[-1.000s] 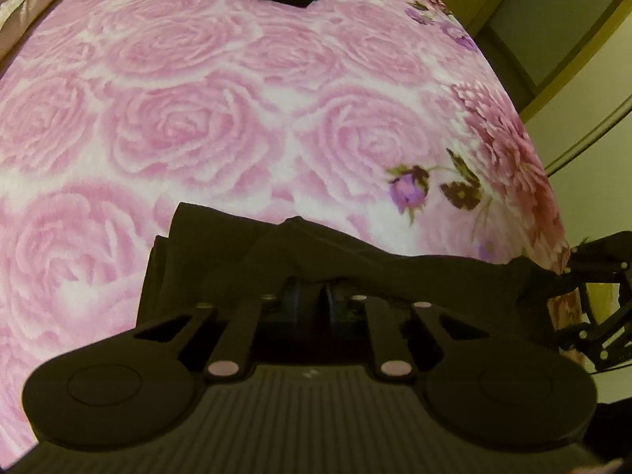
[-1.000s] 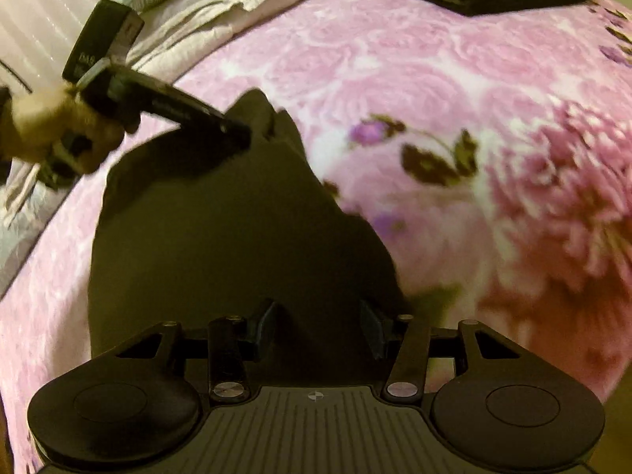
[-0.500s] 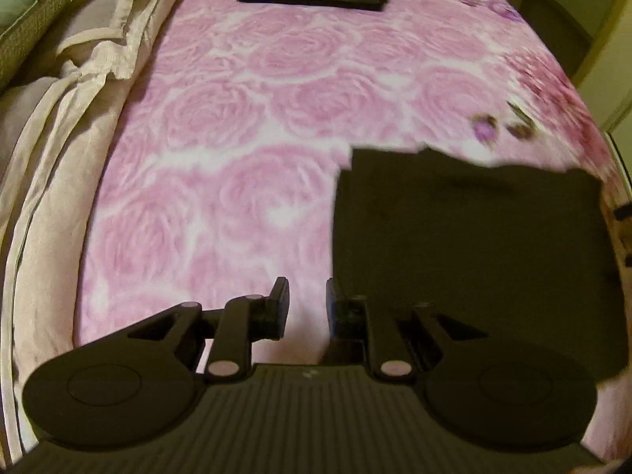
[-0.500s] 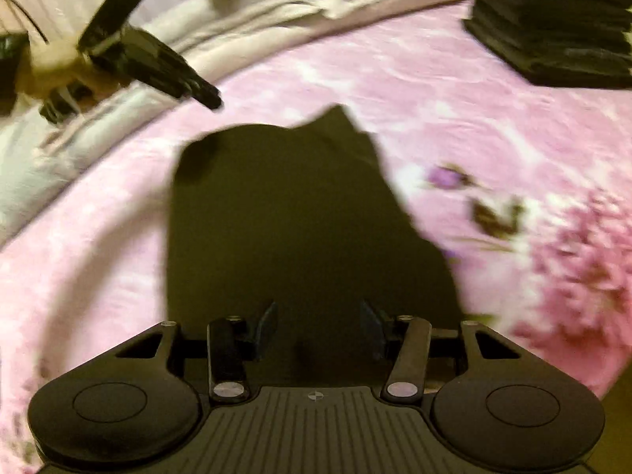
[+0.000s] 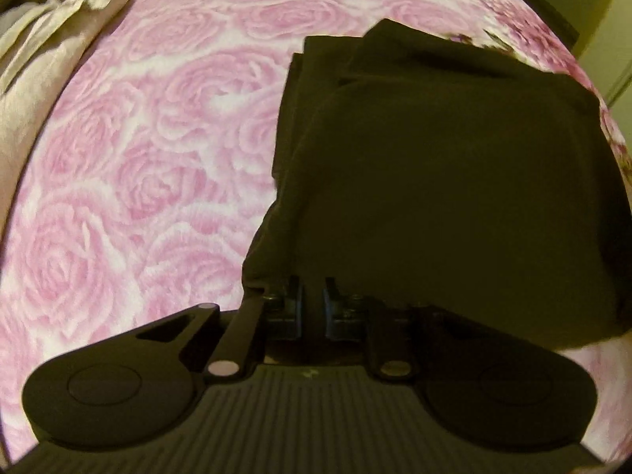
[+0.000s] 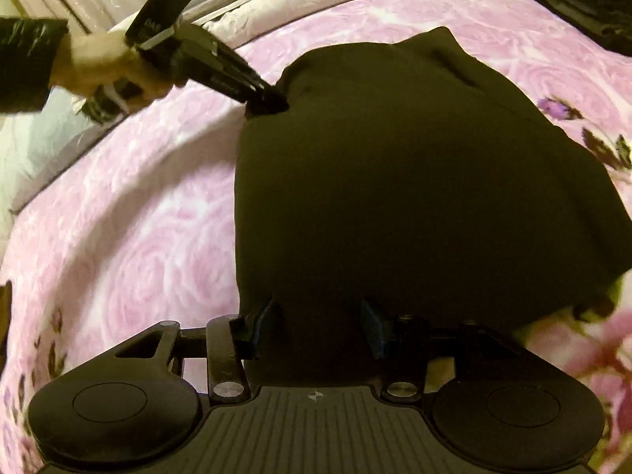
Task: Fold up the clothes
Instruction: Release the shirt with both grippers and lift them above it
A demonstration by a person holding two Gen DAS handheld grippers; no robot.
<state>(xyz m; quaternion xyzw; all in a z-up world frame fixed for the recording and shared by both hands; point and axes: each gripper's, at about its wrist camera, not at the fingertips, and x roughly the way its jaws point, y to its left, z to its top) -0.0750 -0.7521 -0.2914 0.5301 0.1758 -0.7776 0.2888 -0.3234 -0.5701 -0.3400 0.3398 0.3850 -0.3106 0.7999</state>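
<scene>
The dark garment (image 5: 454,181) lies on the bed, on the pink rose-print blanket (image 5: 130,181). We see it folded into a compact, roughly rectangular bundle with several layers showing along one edge. We take the garment as our landmark for all positions below.

The left tongs (image 5: 312,304) sit at the garment's near edge in the left wrist view. The jaws stand narrowly apart, and cloth lies over the fingers. We cannot tell whether any fabric is pinched between them. In the right wrist view the left tongs (image 6: 266,102) touch the garment's far left corner.

The right tongs (image 6: 320,324) sit at the near edge of the garment with jaws spread wide, the cloth running between them and ungripped.

Beyond the garment, a stack of folded dark clothes (image 6: 588,12) rests at the far right. Pale bedding (image 5: 47,31) lies to the far left.

We judge this item nearly done: the main folds are in place. Remaining work is squaring the corners and moving the bundle to the stack.
</scene>
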